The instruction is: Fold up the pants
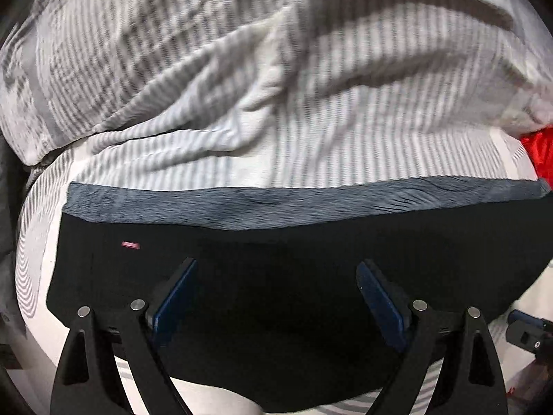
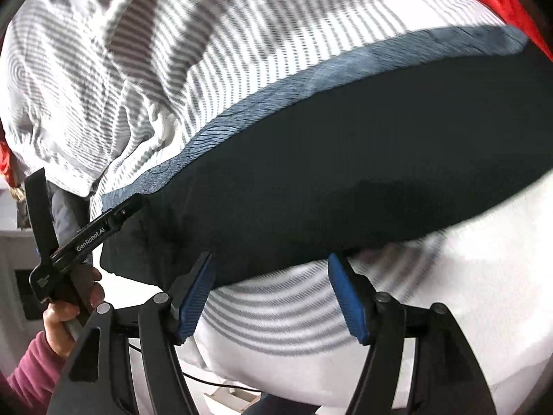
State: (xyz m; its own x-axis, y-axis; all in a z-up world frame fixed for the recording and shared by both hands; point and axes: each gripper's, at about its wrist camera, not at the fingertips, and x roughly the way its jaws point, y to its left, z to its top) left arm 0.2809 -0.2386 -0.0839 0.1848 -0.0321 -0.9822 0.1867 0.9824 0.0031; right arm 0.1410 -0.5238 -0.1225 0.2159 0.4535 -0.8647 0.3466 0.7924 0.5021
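Black pants (image 1: 242, 235) lie folded flat on a striped bed sheet, their grey-blue waistband (image 1: 276, 204) along the far edge. A small pink tag (image 1: 130, 245) shows near the left end. My left gripper (image 1: 276, 267) hangs open over the black fabric with nothing pinched between its blue pads. In the right wrist view the pants (image 2: 345, 159) run diagonally, and my right gripper (image 2: 271, 257) stands open at their near edge, pads apart from the cloth. A hand (image 2: 69, 307) in a pink sleeve holds the left tool's black handle (image 2: 86, 238) at the pants' left end.
A rumpled grey-and-white striped duvet (image 1: 242, 69) piles up beyond the waistband. The striped sheet (image 2: 449, 276) spreads in front of the pants. Something red (image 1: 539, 152) lies at the right edge, and it shows at the top right as red cloth (image 2: 501, 0).
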